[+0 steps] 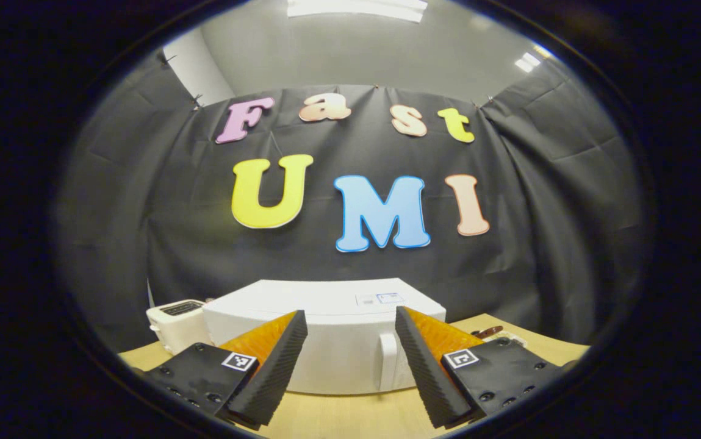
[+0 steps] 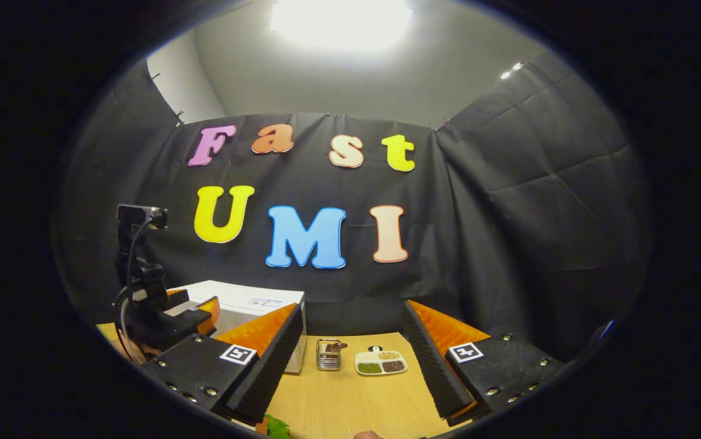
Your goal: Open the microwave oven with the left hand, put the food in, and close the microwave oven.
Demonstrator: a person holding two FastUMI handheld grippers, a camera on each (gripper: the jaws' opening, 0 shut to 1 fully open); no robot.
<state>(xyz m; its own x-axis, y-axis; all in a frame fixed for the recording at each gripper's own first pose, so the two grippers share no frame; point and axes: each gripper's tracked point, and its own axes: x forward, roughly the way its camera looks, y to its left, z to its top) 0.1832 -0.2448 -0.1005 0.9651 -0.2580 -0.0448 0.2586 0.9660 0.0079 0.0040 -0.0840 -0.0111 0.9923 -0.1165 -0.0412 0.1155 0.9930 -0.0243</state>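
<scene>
The white microwave (image 1: 332, 341) stands on the wooden table straight ahead in the left gripper view, its door shut and its vertical handle (image 1: 388, 360) on the right side. My left gripper (image 1: 350, 314) is open in front of it, a short way off, nothing between its fingers. In the right gripper view the microwave (image 2: 252, 302) sits at the left, with the left gripper (image 2: 191, 308) before it. A small white divided plate of food (image 2: 381, 361) lies on the table ahead of my right gripper (image 2: 352, 308), which is open and holds nothing.
A white toaster (image 1: 176, 323) stands left of the microwave. A small metal holder (image 2: 329, 355) sits just left of the food plate. Something green (image 2: 277, 427) lies at the table's near edge. The wooden table (image 2: 350, 402) stretches between my right fingers.
</scene>
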